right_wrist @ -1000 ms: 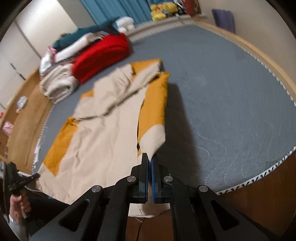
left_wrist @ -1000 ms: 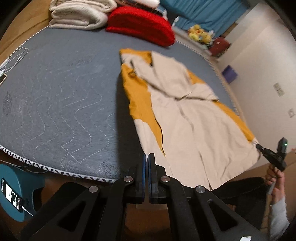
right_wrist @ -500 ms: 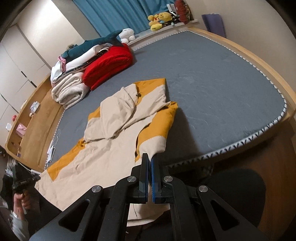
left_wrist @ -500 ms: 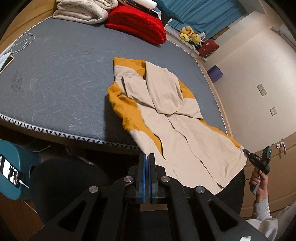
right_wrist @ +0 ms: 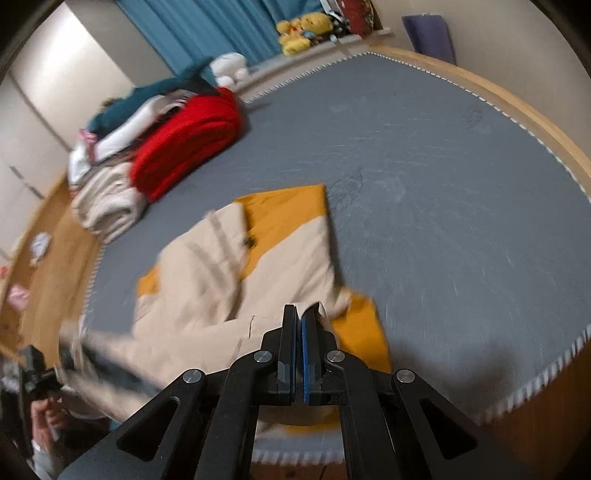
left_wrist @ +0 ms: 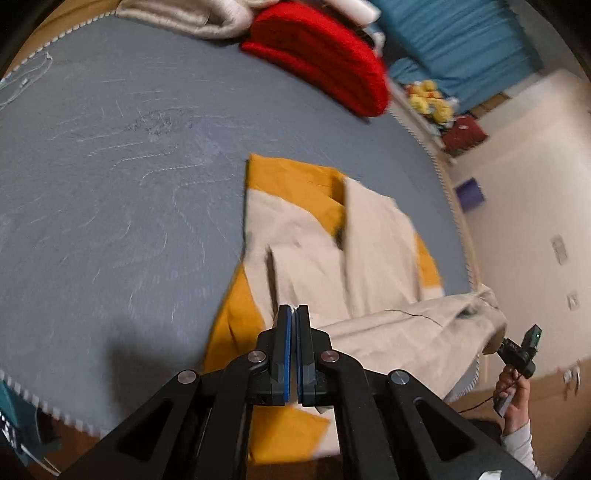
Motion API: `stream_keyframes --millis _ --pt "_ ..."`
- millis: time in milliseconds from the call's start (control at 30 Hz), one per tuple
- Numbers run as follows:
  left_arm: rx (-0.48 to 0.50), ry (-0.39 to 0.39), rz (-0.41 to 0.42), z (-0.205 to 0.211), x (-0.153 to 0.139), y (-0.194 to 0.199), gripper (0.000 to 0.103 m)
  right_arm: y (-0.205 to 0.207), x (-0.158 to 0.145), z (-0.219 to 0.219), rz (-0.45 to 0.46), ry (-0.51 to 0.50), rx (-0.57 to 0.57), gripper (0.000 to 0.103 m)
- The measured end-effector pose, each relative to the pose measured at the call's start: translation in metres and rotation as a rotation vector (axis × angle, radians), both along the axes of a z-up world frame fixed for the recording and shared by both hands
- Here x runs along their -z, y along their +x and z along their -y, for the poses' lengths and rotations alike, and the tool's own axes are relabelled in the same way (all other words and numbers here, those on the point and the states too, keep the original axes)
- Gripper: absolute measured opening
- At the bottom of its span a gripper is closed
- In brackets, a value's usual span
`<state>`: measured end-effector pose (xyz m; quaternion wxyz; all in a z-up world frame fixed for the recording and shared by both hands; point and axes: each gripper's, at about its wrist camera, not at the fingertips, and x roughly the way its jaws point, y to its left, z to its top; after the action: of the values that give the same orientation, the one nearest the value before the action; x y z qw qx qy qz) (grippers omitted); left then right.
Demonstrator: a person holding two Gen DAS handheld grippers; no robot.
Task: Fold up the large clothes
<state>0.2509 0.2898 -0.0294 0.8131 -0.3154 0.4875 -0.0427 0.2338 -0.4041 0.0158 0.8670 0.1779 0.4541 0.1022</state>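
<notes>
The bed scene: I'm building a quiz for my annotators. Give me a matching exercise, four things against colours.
Things:
1. garment held by both grippers
2. folded blanket
3. mattress
4. curtain

Colours:
a. grey
b. red
c. beige and mustard yellow
d. teal blue

Pairs: 1-c, 2-b, 3-a, 4-d

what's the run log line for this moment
task: fold large clothes | left gripper: shut on jacket hem | right gripper: shut on jacket hem | jacket: hem raised over mattress
</notes>
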Motion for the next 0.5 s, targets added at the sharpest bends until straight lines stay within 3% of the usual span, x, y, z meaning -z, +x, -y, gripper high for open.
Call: stream_keyframes --millis 167,267,500 --pt "-0.020 0.023 -0.138 -0.006 0.060 0.055 0.000 0.105 0.055 -0.019 -0.089 -0.028 0.016 0.002" --pt "0.005 0.053 -0.144 -0.006 0.061 0.067 0.001 0.136 0.080 -0.030 -0.145 -0.075 -0.002 0.002" --pt "-0.045 -0.041 -0.147 -0.027 0.065 0.068 0.007 0.164 0.096 -0.036 -0.194 -0.082 -0.010 0.002"
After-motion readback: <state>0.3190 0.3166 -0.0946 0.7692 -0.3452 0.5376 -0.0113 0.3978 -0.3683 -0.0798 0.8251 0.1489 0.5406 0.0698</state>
